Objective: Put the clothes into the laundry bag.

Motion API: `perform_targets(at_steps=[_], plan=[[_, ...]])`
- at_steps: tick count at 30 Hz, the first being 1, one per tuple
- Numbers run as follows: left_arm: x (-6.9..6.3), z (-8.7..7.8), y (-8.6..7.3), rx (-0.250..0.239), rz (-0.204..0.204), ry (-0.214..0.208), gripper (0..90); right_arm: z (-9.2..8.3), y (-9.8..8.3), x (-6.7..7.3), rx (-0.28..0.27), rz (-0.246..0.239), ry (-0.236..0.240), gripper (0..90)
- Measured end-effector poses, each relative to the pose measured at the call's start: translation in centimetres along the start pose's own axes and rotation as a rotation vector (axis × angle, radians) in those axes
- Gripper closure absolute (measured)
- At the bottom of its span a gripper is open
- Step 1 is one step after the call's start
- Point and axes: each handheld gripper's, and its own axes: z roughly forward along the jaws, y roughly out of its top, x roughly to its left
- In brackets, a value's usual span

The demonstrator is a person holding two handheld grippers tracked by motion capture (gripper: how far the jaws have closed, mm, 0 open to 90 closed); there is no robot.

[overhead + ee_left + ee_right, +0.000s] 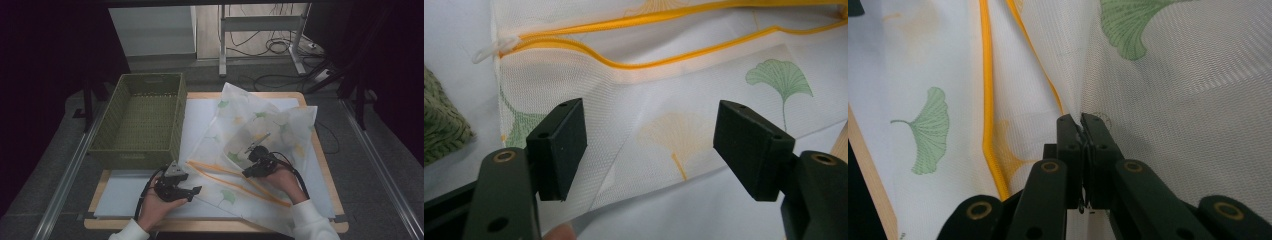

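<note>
The right tongs point(1083, 122) are clamped tight on a pinch of white mesh: in the right gripper view the two black jaws meet with a fold of the fabric caught between their tips. The fabric belongs to a mesh laundry bag point(260, 135) printed with green and yellow ginkgo leaves, and it rises in a ridge from the jaw tips. In the high view the right tongs point(255, 162) sit near the middle of the bag, just beyond its orange zipper point(235, 180).

The left tongs point(651, 145) stand open, jaws well apart, with nothing pressed between them; through the gap the left gripper view shows the bag's lower panel lying flat, the zipper point(644, 62) running across above it and a white zipper pull point(489, 50) at the bag's corner. In the high view the left tongs point(192, 192) rest at the bag's near left edge.

The bag lies spread over a white sheet point(125, 192) on the wooden desk point(327, 172). A green woven basket point(145, 120) stands on the desk's left side, just beside the bag.
</note>
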Motion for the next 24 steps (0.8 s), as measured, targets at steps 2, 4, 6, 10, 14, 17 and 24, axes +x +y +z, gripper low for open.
perform_targets(at_steps=[2, 4, 6, 10, 14, 17, 24], plan=[[0.0, 0.0, 0.0, 0.002, 0.0, 0.0, 28.9, 0.2, 0.0, 0.1, 0.009, -0.001, -0.004, 85.9], [0.0, 0.1, 0.0, 0.003, 0.0, -0.002, 28.8, 0.3, 0.0, 0.1, 0.014, -0.003, -0.007, 85.9], [0.0, 0.1, 0.0, 0.008, 0.004, -0.003, 28.7, 0.4, -0.1, 0.1, 0.017, -0.004, -0.007, 85.8], [0.0, 0.2, 0.0, 0.014, 0.005, -0.007, 28.5, 0.6, -0.2, 0.1, 0.021, -0.003, -0.008, 85.3], [0.1, 0.1, 0.0, 0.013, -0.005, -0.016, 28.4, 0.7, -0.2, 0.0, 0.018, -0.003, -0.008, 81.0], [0.2, 0.1, 0.0, 0.013, -0.008, -0.016, 28.3, 0.6, -0.1, 0.1, 0.005, -0.018, -0.003, 69.4], [0.3, 0.1, 0.0, 0.016, -0.005, -0.019, 28.2, -0.8, 0.2, 0.4, -0.108, -0.05, -0.033, 50.7]])
